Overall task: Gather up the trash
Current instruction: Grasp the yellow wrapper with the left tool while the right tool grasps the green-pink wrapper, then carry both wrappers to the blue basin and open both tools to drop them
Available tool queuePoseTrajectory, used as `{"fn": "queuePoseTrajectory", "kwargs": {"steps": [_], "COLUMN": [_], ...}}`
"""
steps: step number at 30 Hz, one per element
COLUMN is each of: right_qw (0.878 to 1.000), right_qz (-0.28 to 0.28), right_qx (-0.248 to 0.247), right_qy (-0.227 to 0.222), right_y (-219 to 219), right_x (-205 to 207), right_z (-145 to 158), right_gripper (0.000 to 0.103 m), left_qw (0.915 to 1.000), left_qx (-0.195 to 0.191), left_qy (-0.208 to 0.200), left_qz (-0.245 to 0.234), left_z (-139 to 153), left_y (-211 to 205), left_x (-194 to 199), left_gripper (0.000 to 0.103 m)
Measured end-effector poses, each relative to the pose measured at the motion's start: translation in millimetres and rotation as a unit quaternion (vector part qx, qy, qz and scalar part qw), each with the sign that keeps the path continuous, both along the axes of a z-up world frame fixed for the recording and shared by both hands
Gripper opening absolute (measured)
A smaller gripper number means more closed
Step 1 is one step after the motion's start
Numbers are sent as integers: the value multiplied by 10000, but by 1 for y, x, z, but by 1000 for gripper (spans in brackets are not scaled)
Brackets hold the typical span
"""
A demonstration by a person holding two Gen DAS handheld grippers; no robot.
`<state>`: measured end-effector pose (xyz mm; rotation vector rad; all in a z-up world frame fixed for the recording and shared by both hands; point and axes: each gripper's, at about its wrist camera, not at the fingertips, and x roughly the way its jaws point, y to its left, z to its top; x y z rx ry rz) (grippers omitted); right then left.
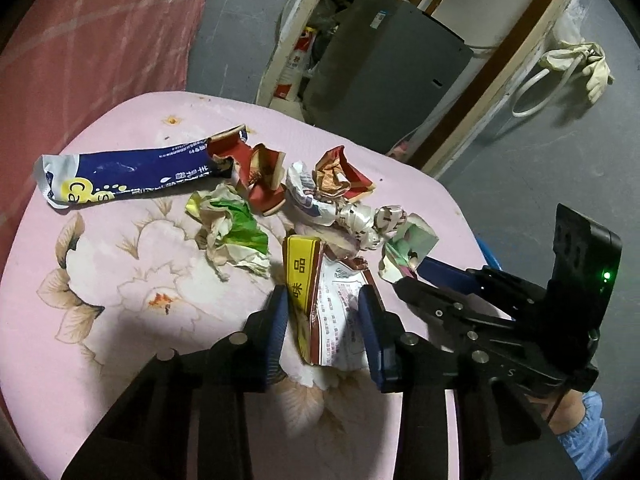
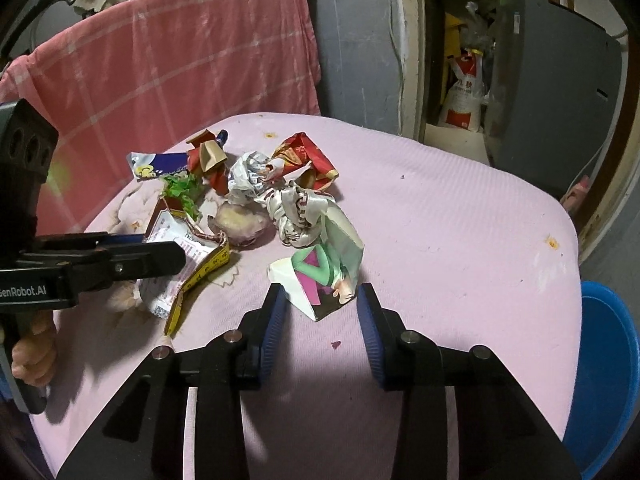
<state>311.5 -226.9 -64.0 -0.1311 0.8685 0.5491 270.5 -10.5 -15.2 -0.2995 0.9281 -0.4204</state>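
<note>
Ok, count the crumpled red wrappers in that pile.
2: one red wrapper touching the long blue wrapper, the other red wrapper farther right. More may be hidden.

place: we take this for a lived-in home | far left: pink checked cloth (image 2: pixel 192 52) draped over furniture | near: counter (image 2: pixel 440 216) under a pink floral cover | far right: grey appliance (image 2: pixel 552 80) beside a cluttered storage nook with a printed sack (image 2: pixel 464 96) | near right: blue basin (image 2: pixel 608 380)

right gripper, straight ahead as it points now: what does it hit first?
Likely the folded pink-and-green printed paper: it sits between the open fingertips of the right gripper. The silvery crumpled wrapper lies behind; depth is uncertain.
</note>
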Motion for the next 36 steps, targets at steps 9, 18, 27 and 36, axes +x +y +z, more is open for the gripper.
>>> {"fn": "queuePoseTrajectory", "kwargs": {"steps": [9,18,27,36], "right_qw": [9999,9999,9888,9418], "right_qz": [12,-99,-686,-1581], "right_qx": [-153,108,683,919], "right_qy": [55,2,-1137,-2822], "right_y": [11,-2,-42,-98], "right_x": [20,5,-59,-109], "right_z": [1,1,35,108], "right_gripper": [51,21,21,21], "left_qw": [9999,9989,9930,9743], "left_qx": [-27,49,131,-49], "left_qy": [-91,-438,-1162,-2252], "left_qz": [96,131,145,60], "left_z": [4,15,37,82], "left_y": [1,-6,-38,-106], "left_x": [-3,-21,-48,-56], "left_gripper": [24,19,18,19]}}
